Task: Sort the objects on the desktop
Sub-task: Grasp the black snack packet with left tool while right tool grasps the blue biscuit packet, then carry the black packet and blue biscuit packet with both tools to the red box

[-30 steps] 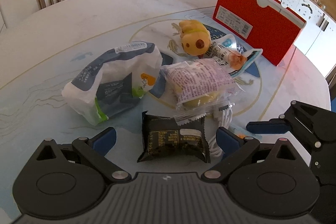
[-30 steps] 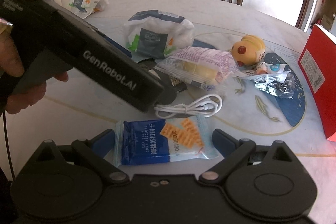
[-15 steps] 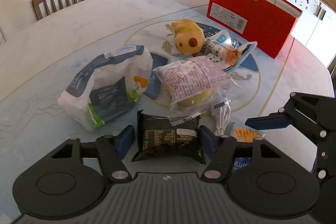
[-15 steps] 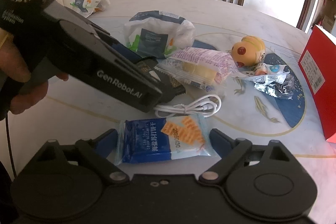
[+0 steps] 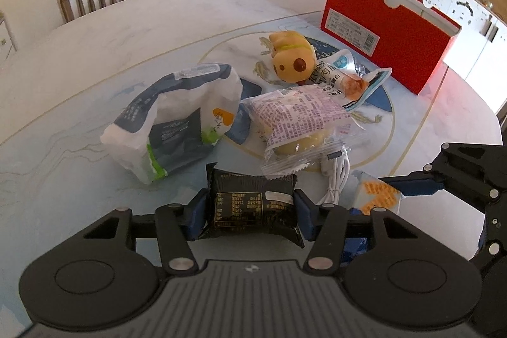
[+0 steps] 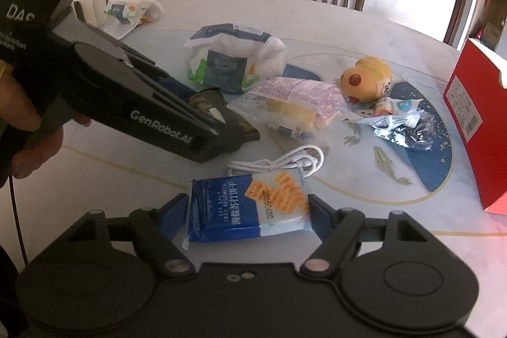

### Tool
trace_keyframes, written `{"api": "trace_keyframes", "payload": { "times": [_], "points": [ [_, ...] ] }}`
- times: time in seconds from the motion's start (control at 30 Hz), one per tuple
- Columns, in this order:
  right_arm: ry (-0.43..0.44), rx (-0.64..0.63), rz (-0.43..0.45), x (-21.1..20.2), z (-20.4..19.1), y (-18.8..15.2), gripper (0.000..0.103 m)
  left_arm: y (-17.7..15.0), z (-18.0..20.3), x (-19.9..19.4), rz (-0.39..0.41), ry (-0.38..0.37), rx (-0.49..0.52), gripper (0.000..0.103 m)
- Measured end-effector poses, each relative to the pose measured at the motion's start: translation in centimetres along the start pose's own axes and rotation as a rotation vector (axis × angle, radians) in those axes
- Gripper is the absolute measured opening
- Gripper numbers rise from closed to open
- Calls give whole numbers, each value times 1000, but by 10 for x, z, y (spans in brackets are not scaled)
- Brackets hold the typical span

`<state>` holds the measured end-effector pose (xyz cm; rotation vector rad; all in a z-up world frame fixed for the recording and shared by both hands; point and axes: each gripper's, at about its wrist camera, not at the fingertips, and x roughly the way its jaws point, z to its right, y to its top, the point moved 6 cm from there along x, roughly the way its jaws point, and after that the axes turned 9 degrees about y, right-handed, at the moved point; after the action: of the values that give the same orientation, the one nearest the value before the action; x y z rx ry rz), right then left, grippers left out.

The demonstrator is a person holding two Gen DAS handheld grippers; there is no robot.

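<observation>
Left gripper (image 5: 250, 208) fingers clenched on black foil snack packet (image 5: 252, 203), right gripper (image 6: 247, 211) fingers on blue-and-white soda-biscuit packet (image 6: 250, 206); slick film may slip, and coiled white USB cable (image 6: 279, 162), touching the biscuits, may drag.

A black snack pack (image 5: 252, 206) with gold writing is lying flat on the counter (image 5: 95, 84), squeezed at both ends. A blue and white sea salt biscuit pack (image 6: 247, 206) is lying flat too, pinched at both sides. A white charging cable (image 6: 279, 162) is sitting coiled just behind it. A clear bread pack with purple print (image 5: 301, 116) is leaning on the cable. A white and navy bag (image 5: 177, 119) is standing up beside it. A yellow plush toy (image 5: 293, 57) is lying near a red box (image 5: 386, 30).
</observation>
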<state>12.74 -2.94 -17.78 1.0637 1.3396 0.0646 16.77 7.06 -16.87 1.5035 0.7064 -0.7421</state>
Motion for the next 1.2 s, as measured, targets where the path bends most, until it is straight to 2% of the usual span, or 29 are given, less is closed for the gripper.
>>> {"api": "trace_keyframes", "payload": {
  "times": [0.6, 1.2],
  "points": [
    [-32, 82, 61, -45, 14, 8, 78, 2, 6, -46, 41, -33, -43, 55],
    [-91, 193, 152, -114, 42, 33, 78, 37, 42, -106, 146, -100, -17, 55]
  ]
}}
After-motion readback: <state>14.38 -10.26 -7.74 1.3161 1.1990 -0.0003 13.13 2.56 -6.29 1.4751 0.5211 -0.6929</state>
